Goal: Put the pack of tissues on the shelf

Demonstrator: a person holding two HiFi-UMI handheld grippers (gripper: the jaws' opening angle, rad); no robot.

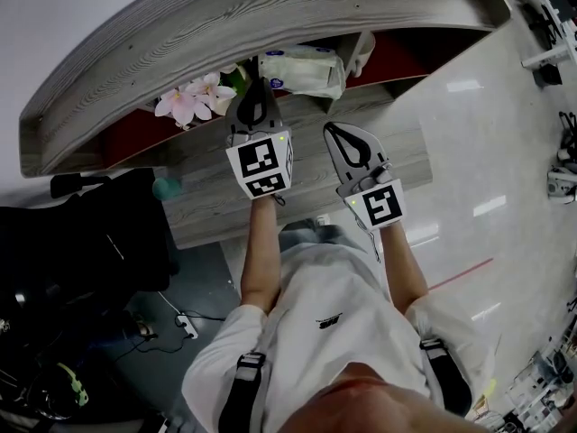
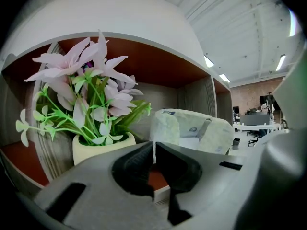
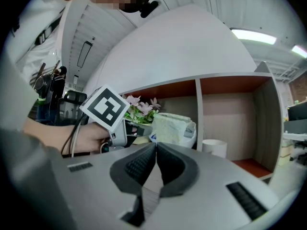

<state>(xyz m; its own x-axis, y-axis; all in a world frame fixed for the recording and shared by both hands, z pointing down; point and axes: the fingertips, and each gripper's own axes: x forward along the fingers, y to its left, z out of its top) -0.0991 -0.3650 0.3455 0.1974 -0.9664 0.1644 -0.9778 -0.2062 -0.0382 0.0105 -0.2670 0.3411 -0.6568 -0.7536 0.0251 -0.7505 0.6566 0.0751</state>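
The pack of tissues (image 1: 300, 70) (image 2: 192, 131) (image 3: 173, 128), pale green-white plastic wrap, lies on the shelf (image 1: 270, 25) inside its left compartment, to the right of a flower pot. My left gripper (image 1: 255, 93) (image 2: 154, 150) is shut and empty, its tips just in front of the pack and the pot. My right gripper (image 1: 334, 132) (image 3: 156, 150) is shut and empty too, held farther back from the shelf, at the right of the left one.
A cream pot of pink flowers (image 1: 194, 97) (image 2: 84, 104) stands left of the pack. A vertical divider (image 3: 197, 114) splits the shelf; a white cup (image 3: 214, 147) sits in the right compartment. A dark chair (image 1: 81, 242) stands at my left.
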